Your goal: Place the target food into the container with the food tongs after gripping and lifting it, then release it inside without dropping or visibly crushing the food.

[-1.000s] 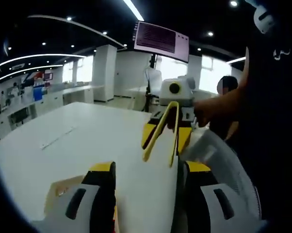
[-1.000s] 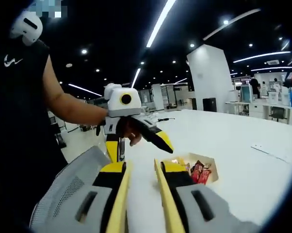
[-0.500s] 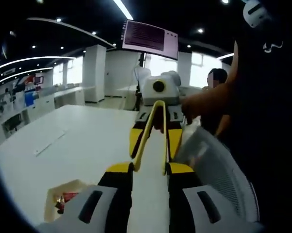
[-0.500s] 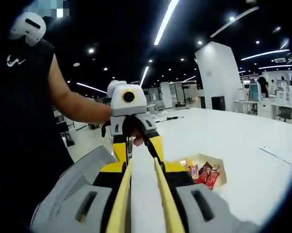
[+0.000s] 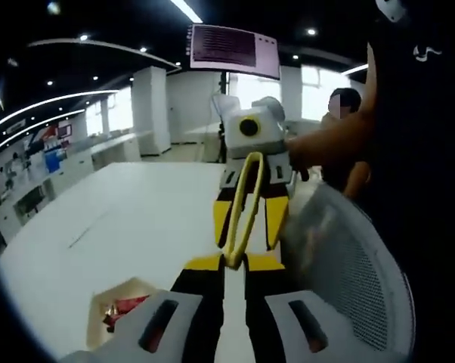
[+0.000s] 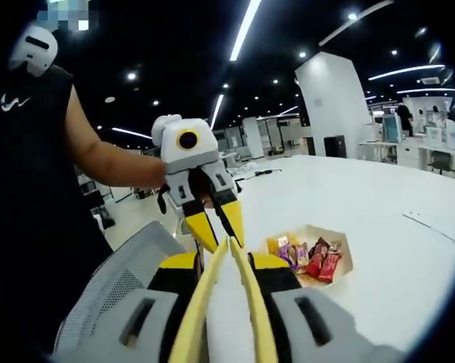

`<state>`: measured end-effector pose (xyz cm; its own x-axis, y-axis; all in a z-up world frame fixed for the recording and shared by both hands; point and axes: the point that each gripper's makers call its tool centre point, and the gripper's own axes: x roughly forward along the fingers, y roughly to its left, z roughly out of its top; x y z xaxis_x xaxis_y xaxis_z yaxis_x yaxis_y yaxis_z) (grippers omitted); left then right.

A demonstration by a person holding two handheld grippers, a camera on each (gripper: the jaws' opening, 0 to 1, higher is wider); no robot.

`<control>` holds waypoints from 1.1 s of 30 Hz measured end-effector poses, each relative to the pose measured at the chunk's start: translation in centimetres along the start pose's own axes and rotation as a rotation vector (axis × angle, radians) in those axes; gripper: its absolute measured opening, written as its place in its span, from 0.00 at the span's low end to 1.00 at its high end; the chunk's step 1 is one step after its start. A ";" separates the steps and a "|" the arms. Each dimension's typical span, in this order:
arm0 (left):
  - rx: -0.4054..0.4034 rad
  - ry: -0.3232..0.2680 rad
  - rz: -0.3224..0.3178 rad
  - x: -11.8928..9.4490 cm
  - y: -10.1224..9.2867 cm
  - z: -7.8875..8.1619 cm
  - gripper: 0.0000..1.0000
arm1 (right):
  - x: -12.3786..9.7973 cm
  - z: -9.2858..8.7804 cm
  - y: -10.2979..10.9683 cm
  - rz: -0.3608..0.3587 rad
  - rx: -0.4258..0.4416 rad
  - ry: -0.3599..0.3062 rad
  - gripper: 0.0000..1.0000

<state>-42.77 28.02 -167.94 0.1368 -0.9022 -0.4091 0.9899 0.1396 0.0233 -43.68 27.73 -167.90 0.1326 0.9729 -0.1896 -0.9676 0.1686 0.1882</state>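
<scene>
My right gripper [image 6: 226,261] is shut on yellow food tongs [image 6: 201,302], squeezing their two arms until the tips almost meet ahead of me. In the left gripper view those tongs [image 5: 233,227] reach from the right gripper [image 5: 248,242] down to my left gripper [image 5: 235,262]. Its jaws stand nearly together with a thin slit, and the tong tips sit right at them. The left gripper [image 6: 216,227] faces me in the right gripper view. An open cardboard box [image 6: 341,246] on the white table holds several wrapped snacks [image 6: 318,261]. The same box [image 5: 99,306] lies at my lower left.
A grey mesh chair back [image 5: 341,265] stands by the table's edge, between the table and the person, and its seat [image 6: 114,295] is at lower left. A person's bare arm [image 5: 326,147] holds the far gripper. The white table [image 5: 137,212] stretches away.
Both pairs of jaws have drawn together from wide apart. The tongs' arms have been squeezed from spread to nearly touching. Both views have shifted slightly, bringing the box of snacks more into sight.
</scene>
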 end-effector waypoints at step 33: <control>0.019 0.038 0.086 0.0 1.4 -2.5 0.01 | -6.2 -3.3 -3.9 -0.281 -0.006 0.008 0.23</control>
<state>-41.50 29.22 -170.16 0.2203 -0.8710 -0.4390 0.9751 0.2078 0.0772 -41.47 20.55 -170.62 0.3938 0.8869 -0.2414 -0.8945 0.4302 0.1215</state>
